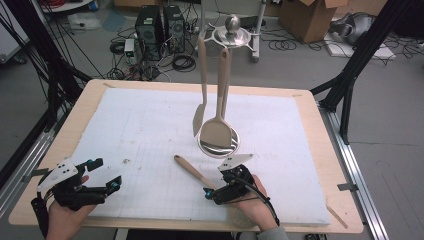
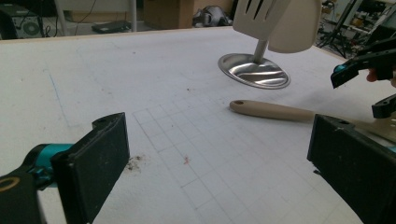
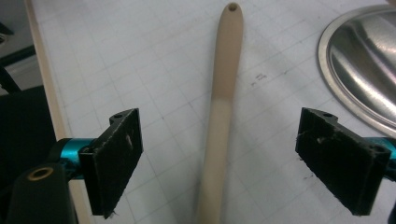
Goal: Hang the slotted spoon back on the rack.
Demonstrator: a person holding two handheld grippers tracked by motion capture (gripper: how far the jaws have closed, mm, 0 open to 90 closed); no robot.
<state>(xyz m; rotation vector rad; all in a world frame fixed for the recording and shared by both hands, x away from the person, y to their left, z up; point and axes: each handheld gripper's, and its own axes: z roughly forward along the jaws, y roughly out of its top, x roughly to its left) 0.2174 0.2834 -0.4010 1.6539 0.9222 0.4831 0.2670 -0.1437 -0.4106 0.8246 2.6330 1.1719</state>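
A beige utensil lies flat on the white mat that covers the surface, toward the near edge and a little right of the middle. Its handle end, with a small hole, points away from the person and to the left.

The right gripper sits over the near part of this utensil. In the right gripper view the jaws stand wide apart, one on each side of the utensil's handle, and neither pad touches it. The handle runs up the middle of the gap between them.

The left gripper rests near the front left corner of the surface, well apart from the utensil. Its jaws are also open, with nothing between them but bare mat; the left gripper view shows the utensil lying farther off.

Beyond the utensil, near the middle of the surface, a round shiny metal base carries a stand from which a spatula and a slotted turner hang, heads down, just above the base. The base's rim shows just beside the right jaw in the right gripper view.
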